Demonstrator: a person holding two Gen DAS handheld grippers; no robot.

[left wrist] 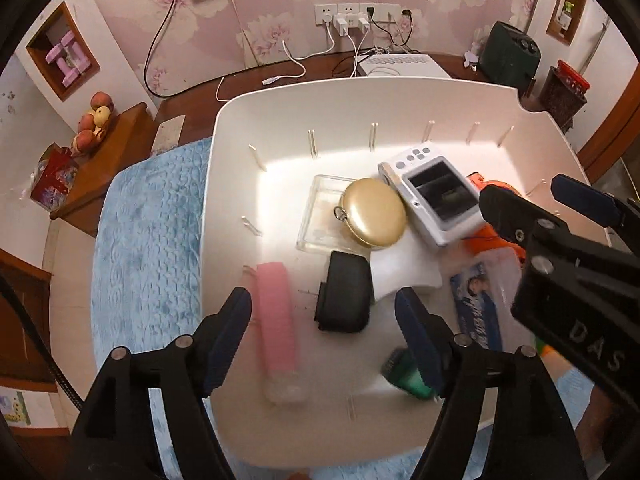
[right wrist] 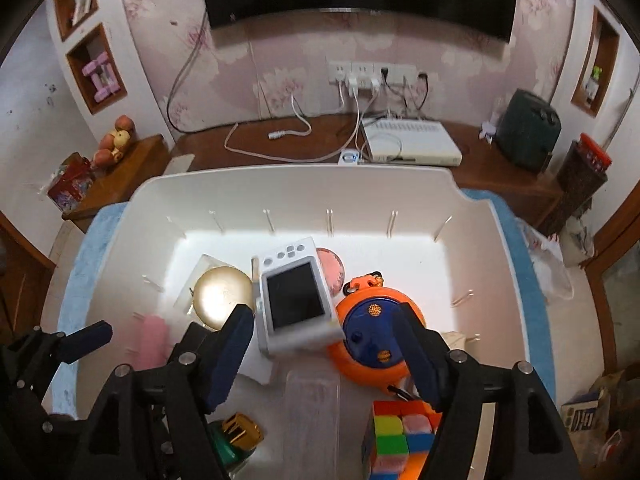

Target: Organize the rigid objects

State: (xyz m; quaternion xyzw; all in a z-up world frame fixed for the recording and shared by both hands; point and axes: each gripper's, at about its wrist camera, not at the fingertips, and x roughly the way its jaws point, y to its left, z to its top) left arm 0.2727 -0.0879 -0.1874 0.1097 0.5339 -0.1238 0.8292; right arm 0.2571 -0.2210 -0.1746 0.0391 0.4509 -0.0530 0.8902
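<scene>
Fingers of right gripper [right wrist: 326, 354] are spread wide, empty; white camera [right wrist: 296, 300] lies just ahead, between them, long axis fwd. Left gripper [left wrist: 324, 336] also spread wide, empty.

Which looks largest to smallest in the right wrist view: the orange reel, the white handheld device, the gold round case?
1. orange reel and white handheld device: these look alike in size, so unranked.
2. gold round case, partly hidden by the right gripper finger.
</scene>
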